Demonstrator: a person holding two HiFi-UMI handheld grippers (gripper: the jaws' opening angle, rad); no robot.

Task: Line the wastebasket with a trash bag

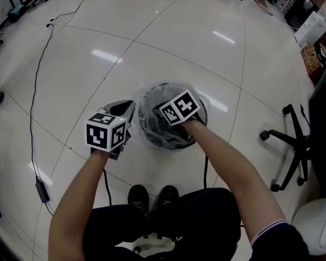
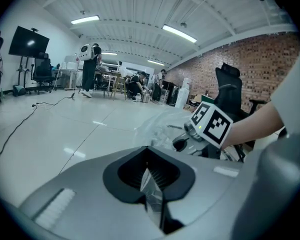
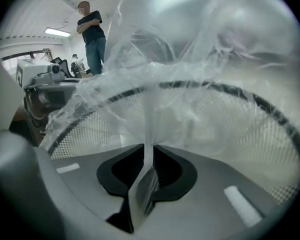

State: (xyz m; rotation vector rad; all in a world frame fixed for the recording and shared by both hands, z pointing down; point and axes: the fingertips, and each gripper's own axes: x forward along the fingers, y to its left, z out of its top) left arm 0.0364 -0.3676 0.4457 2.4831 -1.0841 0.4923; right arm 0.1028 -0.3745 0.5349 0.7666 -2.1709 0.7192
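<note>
A black mesh wastebasket (image 1: pixel 198 136) stands on the floor in front of my feet, with a clear trash bag (image 1: pixel 152 89) draped over its rim. My left gripper (image 1: pixel 127 109) is at the basket's left edge, shut on a fold of the bag film (image 2: pixel 153 196). My right gripper (image 1: pixel 158 114) reaches down into the basket's mouth. In the right gripper view its jaws (image 3: pixel 149 176) pinch a thin strand of the bag (image 3: pixel 148 134), with the mesh wall (image 3: pixel 250 134) right behind. The right gripper's marker cube (image 2: pixel 211 124) shows in the left gripper view.
A black office chair (image 1: pixel 293 140) stands to the right, and a white rounded object (image 1: pixel 318 224) lies at the lower right. A black cable (image 1: pixel 33 118) runs along the floor on the left. A person (image 3: pixel 92 34) stands beyond the basket. Boxes (image 1: pixel 315 31) sit far right.
</note>
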